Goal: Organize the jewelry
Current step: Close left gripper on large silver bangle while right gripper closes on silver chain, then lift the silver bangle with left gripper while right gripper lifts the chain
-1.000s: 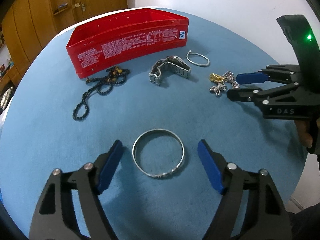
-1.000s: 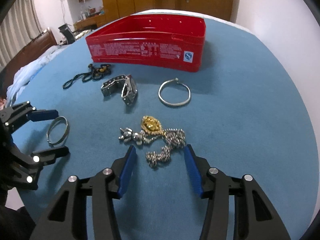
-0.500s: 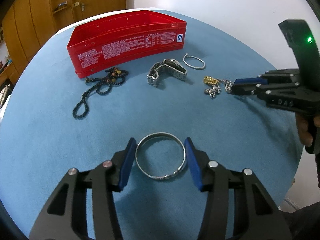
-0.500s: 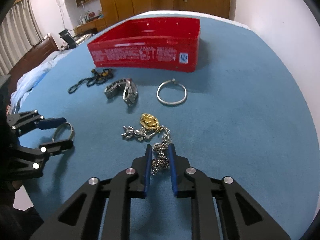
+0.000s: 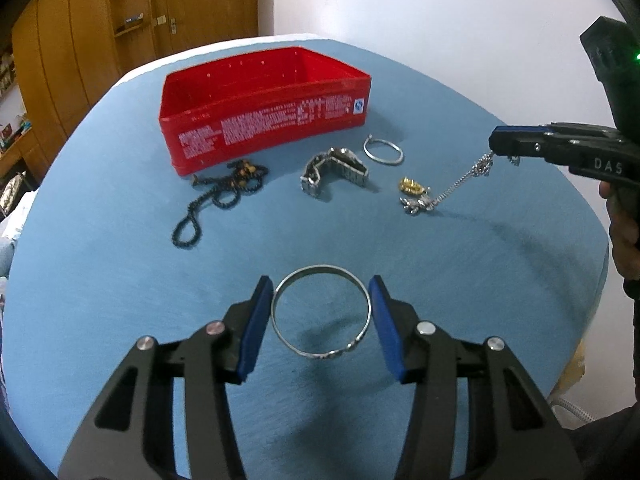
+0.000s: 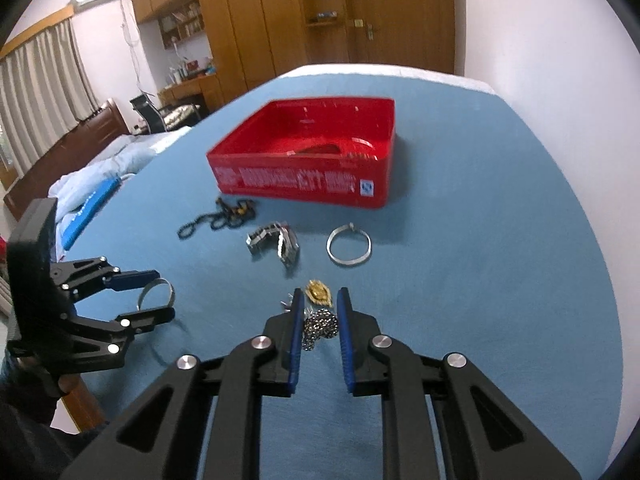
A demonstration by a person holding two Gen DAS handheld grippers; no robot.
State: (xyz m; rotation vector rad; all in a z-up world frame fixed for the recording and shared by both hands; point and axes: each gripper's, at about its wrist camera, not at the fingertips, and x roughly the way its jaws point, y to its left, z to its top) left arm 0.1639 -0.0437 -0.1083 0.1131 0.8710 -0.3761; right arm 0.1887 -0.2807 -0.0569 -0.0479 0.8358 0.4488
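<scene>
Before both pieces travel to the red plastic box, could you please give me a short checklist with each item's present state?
1. Left gripper clamped on the large silver bangle: ok.
2. Right gripper pinching the silver chain: ok.
3. Chain's gold pendant clear of the blue cloth: not ok, it lies there.
4. Red plastic box open on top: ok.
5. Box has free room: ok.

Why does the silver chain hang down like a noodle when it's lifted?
Probably because the silver chain is floppy: it sags from the right gripper to its charms on the cloth. It will likely swing. Pinched in a bunch, it could slip.
</scene>
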